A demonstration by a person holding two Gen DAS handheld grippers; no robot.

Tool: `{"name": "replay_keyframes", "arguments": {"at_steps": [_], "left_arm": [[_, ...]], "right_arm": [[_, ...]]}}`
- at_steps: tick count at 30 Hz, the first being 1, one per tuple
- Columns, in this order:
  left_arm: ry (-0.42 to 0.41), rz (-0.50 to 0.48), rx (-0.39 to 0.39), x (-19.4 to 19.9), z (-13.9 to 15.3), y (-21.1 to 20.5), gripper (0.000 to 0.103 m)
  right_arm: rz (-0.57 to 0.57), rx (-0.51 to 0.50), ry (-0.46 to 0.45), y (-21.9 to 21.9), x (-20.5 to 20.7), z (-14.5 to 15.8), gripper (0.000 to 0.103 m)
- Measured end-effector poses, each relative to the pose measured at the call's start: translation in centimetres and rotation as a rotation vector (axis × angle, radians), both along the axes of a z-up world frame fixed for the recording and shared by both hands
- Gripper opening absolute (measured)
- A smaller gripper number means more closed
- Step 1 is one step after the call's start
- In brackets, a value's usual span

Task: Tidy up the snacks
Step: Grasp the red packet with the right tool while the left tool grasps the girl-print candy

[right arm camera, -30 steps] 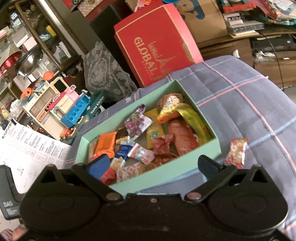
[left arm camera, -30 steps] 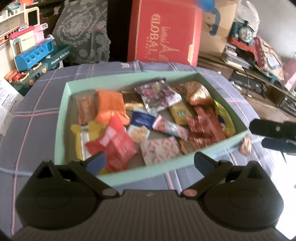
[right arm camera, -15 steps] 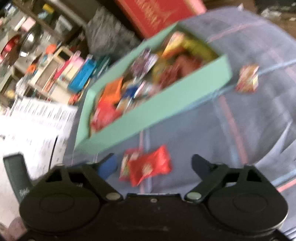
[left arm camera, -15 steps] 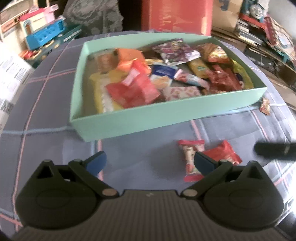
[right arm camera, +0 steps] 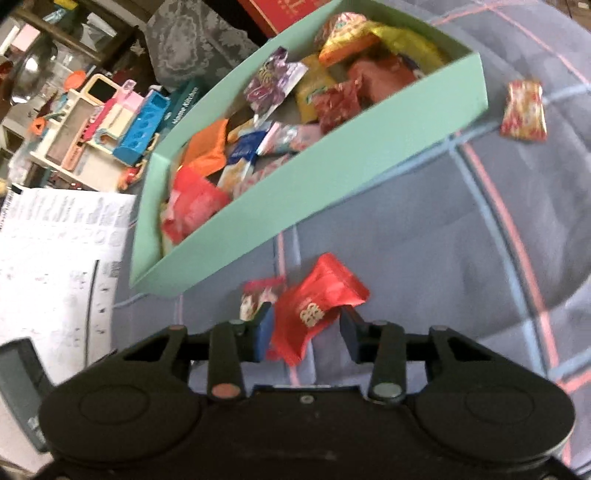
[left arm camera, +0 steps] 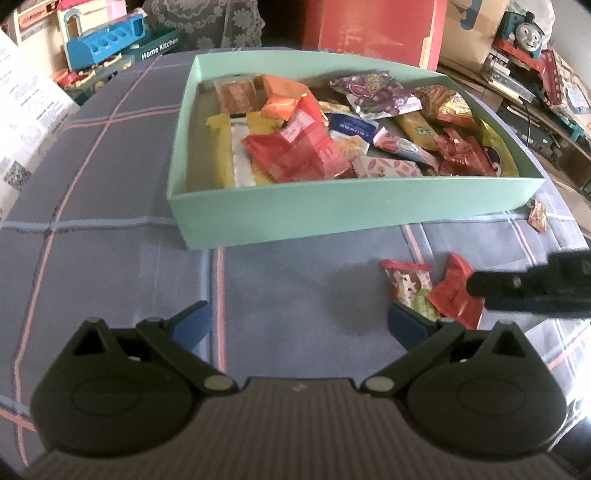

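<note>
A blue checked cloth with pink and pale lines covers the surface, and on it sits a shallow mint-green box filled with a loose heap of snack packets: red, orange, yellow, purple and pink wrappers lying across one another. Behind the box stand a large red carton, a toy kitchen set off to the left, and a toy train among clutter at the far right; printed paper sheets lie beside the cloth on the left. The left gripper hangs low over bare cloth in front of the box, its blue-tipped fingers spread wide with nothing between them. The right gripper is down at the cloth near the box's front wall, its fingers drawn partway in on either side of a red packet with gold print; the left finger looks to be against the wrapper, while a small gap shows at the right one, so it is closing around the packet rather than firmly clamped. Just left of that packet, touching it, lies a smaller packet with a cartoon picture. A third small red-and-yellow packet lies alone on the cloth by the box's right front corner, well apart from the other two.
</note>
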State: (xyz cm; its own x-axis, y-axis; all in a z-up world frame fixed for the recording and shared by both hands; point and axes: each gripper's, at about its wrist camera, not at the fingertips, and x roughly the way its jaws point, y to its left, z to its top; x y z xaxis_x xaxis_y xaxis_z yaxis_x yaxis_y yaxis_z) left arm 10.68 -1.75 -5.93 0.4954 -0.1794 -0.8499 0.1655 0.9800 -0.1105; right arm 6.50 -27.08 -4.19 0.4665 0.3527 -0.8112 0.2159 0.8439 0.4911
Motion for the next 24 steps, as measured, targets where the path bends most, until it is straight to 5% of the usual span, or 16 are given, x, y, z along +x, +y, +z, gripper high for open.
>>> {"name": "replay_keyframes", "arguments": {"at_steps": [4, 14, 24], "left_arm": [[0.013, 0.012, -0.024, -0.1, -0.3, 0.6, 0.103], [0.024, 0.020, -0.054, 0.0, -0.3, 1.1, 0.103], [0.033, -0.076, -0.036, 0.5, -0.3, -3.6, 0.103]], "right_arm": [[0.046, -0.143, -0.027, 1.8, 1.2, 0.2, 0.040], [0.219, -0.304, -0.078, 4.8, 0.9, 0.2, 0.038], [0.129, -0.321, -0.113, 0.6, -1.5, 0.0, 0.034]]}}
